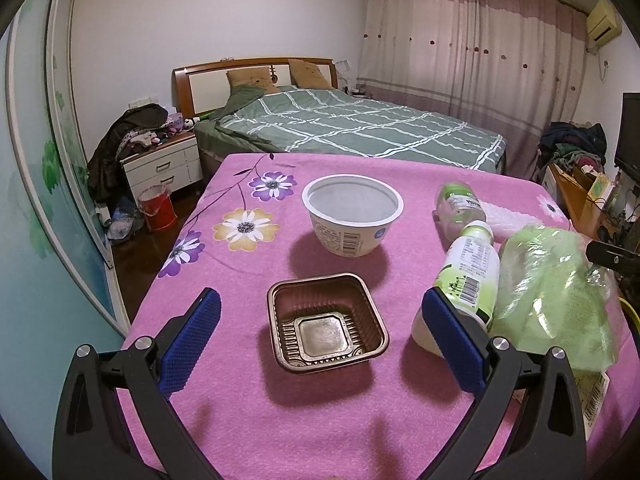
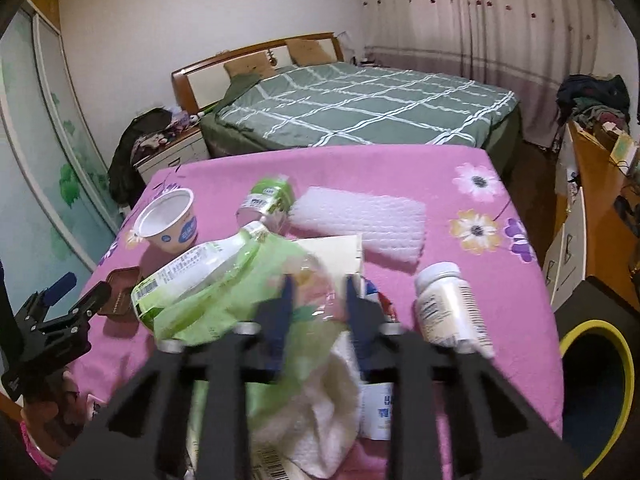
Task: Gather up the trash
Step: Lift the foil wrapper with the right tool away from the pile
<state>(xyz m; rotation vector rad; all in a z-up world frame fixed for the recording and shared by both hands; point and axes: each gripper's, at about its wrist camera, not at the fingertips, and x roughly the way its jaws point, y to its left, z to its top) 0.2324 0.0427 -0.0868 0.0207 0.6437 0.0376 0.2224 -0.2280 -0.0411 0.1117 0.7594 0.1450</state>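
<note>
The right gripper [image 2: 318,300], low in the middle of its own view, has its blue pads drawn close together on a thin, crinkled green plastic bag [image 2: 224,300]; the frame is blurred there, but the translucent film bunches between the fingers and looks pinched. The bag is shiny, pale green, with a barcoded label at its left end, and it lies over other litter in the lower centre of that view: a white paper towel [image 2: 320,412] under the jaws and a flat cream sheet [image 2: 340,248] just behind.

The left gripper [image 1: 320,322], at the bottom of its view, has its jaws spread wide and holds nothing. Between the blue pads, apart from both, a square brown plastic tray [image 1: 326,322] sits empty on the pink flowered cloth [image 1: 248,412]. Beside the right-hand pad lies a green-and-white bottle [image 1: 472,268] on its side, the green bag touching it at the right edge of the frame.

Further up the cloth stands a white tub [image 1: 352,220], open and empty, barcode on its wall. To its right lies a second small bottle [image 1: 458,204] beside a white bubble-wrap pad [image 2: 360,224]. A white pill bottle [image 2: 448,304] lies right of the right gripper. Behind the table is a bed [image 1: 360,128] with a green checked cover.
</note>
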